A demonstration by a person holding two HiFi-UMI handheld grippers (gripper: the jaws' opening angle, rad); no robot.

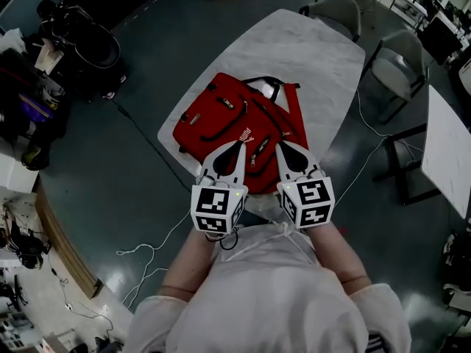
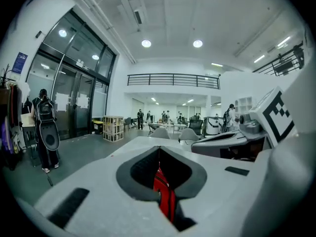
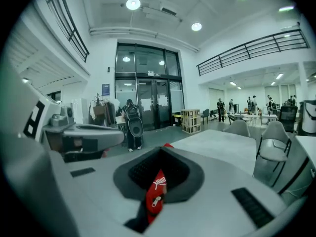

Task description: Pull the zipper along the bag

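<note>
Head view shows the left claw and right claw both pressed together over the bag on the table; if they pinch only cloth, pulling could drag the bag, leaving the zipper unmoved.

No legible text, white print on the red bag too blurred to read, blue wall sign unreadable

The left gripper has its jaws pressed together at the tips, and a fold of the red bag sits pinched in the slit between them. Just right of the left gripper, the right gripper lies alongside. Beyond the left gripper stretches the pale surface. Far to its left, a person with a backpack stands by glass doors.
</note>
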